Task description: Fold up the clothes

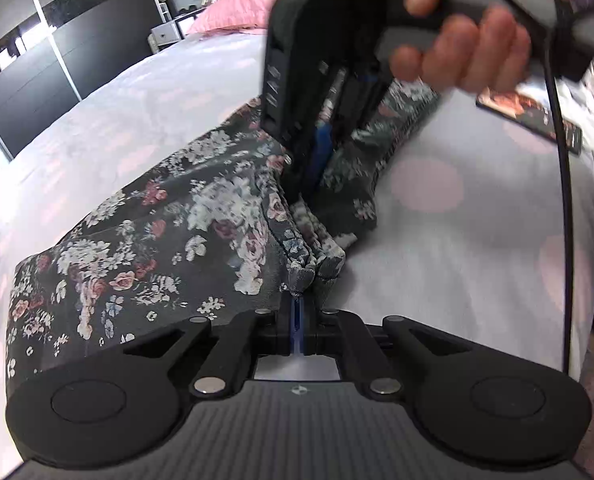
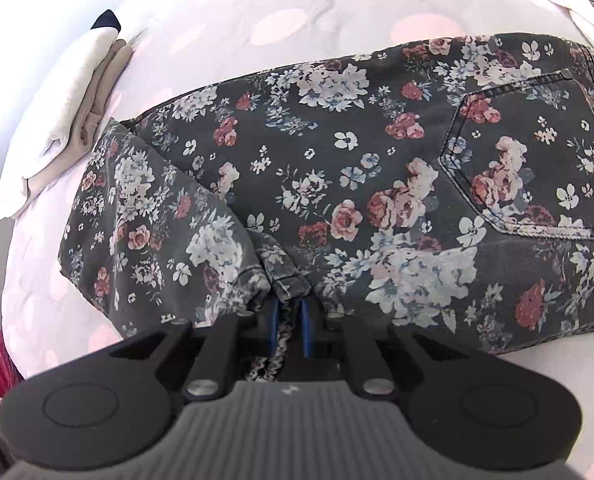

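Dark trousers with a flower print (image 1: 157, 240) (image 2: 337, 160) lie on the bed, back pocket (image 2: 529, 160) facing up. Seen from the left wrist, my left gripper (image 1: 299, 304) is shut, pinching a bunched hem corner at its tips. Just beyond it, a hand (image 1: 469, 48) holds my right gripper (image 1: 317, 168) pointing steeply down into the cloth. From the right wrist, my right gripper (image 2: 289, 312) is shut on a gathered hem edge that runs between its blue pads (image 2: 273, 314). A folded-over flap of leg (image 2: 157, 208) lies to the left.
The bed has a pale sheet with pink spots (image 1: 437, 240) (image 2: 217, 12). A stack of folded white and beige clothes (image 2: 77, 108) sits left of the trousers. A pink pillow (image 1: 241, 4), a flat dark case (image 1: 529, 116), a black cable (image 1: 565, 200) and a dark wardrobe (image 1: 37, 60) are around.
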A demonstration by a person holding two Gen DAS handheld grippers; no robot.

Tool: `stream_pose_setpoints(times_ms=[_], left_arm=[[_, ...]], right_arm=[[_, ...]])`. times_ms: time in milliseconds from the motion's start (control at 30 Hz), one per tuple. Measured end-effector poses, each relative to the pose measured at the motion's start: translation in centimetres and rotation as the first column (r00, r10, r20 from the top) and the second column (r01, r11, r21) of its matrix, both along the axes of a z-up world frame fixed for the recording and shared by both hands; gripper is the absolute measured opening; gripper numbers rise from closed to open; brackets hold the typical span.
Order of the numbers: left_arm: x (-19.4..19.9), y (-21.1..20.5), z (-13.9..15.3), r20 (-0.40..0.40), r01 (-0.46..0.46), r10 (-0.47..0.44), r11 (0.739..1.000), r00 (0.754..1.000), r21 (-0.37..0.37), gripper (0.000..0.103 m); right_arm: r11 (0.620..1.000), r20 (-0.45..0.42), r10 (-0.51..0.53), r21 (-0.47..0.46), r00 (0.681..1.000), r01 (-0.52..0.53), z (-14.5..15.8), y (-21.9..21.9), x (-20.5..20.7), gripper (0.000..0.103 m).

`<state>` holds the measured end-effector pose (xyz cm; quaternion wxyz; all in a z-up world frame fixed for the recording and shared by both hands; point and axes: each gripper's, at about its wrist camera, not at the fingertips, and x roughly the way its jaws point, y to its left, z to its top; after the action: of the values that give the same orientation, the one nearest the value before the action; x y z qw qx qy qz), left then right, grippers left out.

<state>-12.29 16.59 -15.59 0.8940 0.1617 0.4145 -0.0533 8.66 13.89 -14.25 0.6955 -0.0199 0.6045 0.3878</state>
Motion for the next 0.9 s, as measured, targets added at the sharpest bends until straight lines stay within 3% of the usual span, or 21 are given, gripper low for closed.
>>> stream_pose_setpoints(times_ms=[100, 167, 367, 500, 567, 733, 900], left_arm=[[0.2, -0.4, -0.3, -0.013, 0.01, -0.009, 1.0, 1.0, 0.029, 0.0], [0.4, -0.9, -0.4, -0.019, 0.027, -0.026, 0.998, 0.999, 0.059, 0.0], [0.2, -2.6, -0.6, 0.002, 0.1, -0.101, 0.981, 0.995, 0.166, 0.0], [-0.3, -3.6, -1.3, -0.015, 0.164, -0.166, 0.956, 0.986, 0.243, 0.0], [-0.4, -3.8, -1.6, -0.029, 0.181, -0.179, 0.95, 0.983, 0.255, 0.0], [0.2, -3.2, -1.6, -0.035, 0.144, -0.14, 0.968, 0.99, 0.206, 0.0], [0.3, -3.1, -1.8, -0.037, 0.147, -0.143, 0.968, 0.989, 0.205, 0.0]], right_arm=[[1.0, -0.015, -0.023, 0.003, 1.0, 0.023, 0.3, -0.7, 0.1, 0.02], [1.0, 0.003, -0.014, 0.003, 1.0, 0.014, 0.8, -0.7, -0.3, 0.033], [1.0, 0.022, -0.011, -0.001, 1.0, 0.011, 2.5, -1.2, -0.8, 0.037], [0.999, -0.024, -0.031, 0.01, 0.999, 0.032, 2.8, -1.8, -0.7, 0.048], [0.999, -0.032, -0.044, 0.01, 0.999, 0.044, 3.0, -2.0, -0.8, 0.05], [0.999, -0.036, -0.036, 0.026, 0.999, 0.037, 3.3, -2.0, -1.0, 0.051], [1.0, -0.022, 0.02, -0.013, 1.0, -0.021, 1.2, -0.3, -1.5, 0.047]])
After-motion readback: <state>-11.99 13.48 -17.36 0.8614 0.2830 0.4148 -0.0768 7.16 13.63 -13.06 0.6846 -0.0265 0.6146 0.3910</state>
